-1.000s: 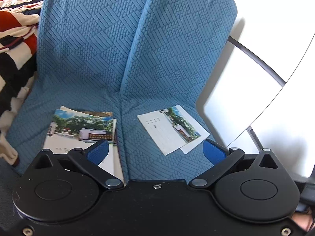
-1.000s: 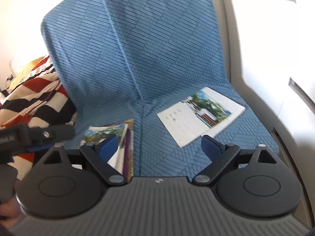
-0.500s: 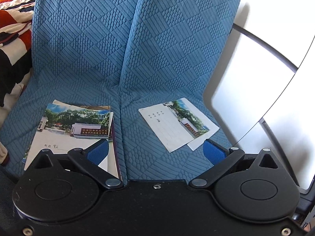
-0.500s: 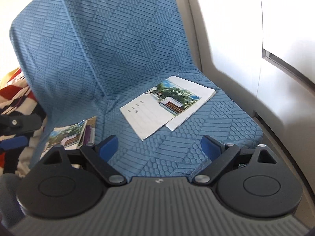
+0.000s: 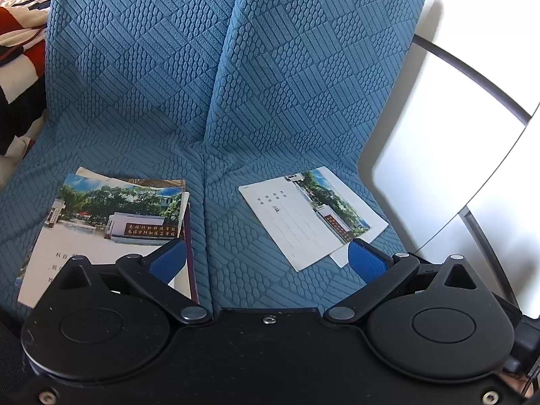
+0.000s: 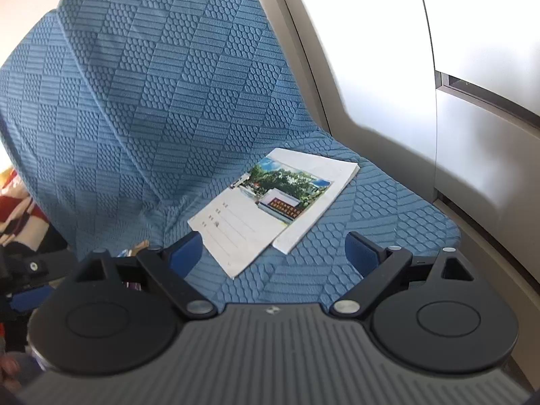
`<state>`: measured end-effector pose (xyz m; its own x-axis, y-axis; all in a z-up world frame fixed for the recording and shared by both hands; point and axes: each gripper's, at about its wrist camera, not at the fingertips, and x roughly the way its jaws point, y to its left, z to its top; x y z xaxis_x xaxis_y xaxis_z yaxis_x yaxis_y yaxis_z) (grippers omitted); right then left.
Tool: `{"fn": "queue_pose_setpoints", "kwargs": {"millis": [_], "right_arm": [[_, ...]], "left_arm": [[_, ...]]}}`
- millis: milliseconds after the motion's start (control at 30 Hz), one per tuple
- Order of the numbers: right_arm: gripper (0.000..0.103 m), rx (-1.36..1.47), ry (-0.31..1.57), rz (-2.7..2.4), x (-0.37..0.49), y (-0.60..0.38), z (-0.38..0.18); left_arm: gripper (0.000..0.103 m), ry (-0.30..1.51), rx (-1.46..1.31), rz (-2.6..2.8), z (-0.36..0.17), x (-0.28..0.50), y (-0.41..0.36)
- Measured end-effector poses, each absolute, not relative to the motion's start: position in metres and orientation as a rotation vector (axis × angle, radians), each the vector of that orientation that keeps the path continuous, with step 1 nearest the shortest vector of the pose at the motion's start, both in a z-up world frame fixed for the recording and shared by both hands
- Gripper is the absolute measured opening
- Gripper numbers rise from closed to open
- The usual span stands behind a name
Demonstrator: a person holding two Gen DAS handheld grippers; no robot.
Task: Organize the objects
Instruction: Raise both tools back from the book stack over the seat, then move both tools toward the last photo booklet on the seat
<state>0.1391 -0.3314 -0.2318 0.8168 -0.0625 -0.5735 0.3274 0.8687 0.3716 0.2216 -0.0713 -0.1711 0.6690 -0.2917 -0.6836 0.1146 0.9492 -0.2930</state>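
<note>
Two lots of thin notebooks with a photo of a building and trees on the cover lie on a blue textured sofa seat (image 5: 236,270). One stack (image 5: 111,226) rests on the left cushion, two overlapping notebooks (image 5: 303,216) on the right cushion. My left gripper (image 5: 266,260) is open above the seam between the cushions, its left pad over the stack's corner. My right gripper (image 6: 273,249) is open just short of the overlapping notebooks (image 6: 270,202), with its left fingertip beside their near corner. Neither holds anything.
A red, black and white striped blanket (image 5: 17,33) lies left of the sofa. A white panel with a dark rail (image 5: 455,135) and a white wall (image 6: 405,84) close in the right side. The other gripper's body (image 6: 20,270) shows at the left edge.
Both views have closed in on the seat. The right gripper swung right, off the left stack, and now faces the right notebooks. Both grippers stayed open.
</note>
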Motion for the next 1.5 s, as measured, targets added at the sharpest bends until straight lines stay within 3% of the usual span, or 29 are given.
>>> {"fn": "queue_pose_setpoints", "kwargs": {"millis": [567,667,967,1167,1500], "right_arm": [[0.092,0.699,0.508,-0.211,0.177,-0.359,-0.269],[0.092,0.759,0.519,-0.214,0.186,-0.37,-0.281],[0.057,0.859,0.597,-0.185,0.224,-0.4,-0.319],[0.053,0.995,0.683,-0.085,0.246,-0.408,-0.347],[0.054,1.131,0.679,-0.026,0.25,-0.416,-0.356]], "left_arm": [[0.099,0.853,-0.293,-0.28,-0.206,0.273,-0.106],[0.092,0.872,-0.305,-0.31,-0.217,0.281,-0.116],[0.056,1.008,-0.388,-0.364,-0.266,0.308,-0.138],[0.05,1.107,-0.475,-0.387,-0.297,0.319,-0.148],[0.049,1.166,-0.501,-0.397,-0.316,0.325,-0.159]]}}
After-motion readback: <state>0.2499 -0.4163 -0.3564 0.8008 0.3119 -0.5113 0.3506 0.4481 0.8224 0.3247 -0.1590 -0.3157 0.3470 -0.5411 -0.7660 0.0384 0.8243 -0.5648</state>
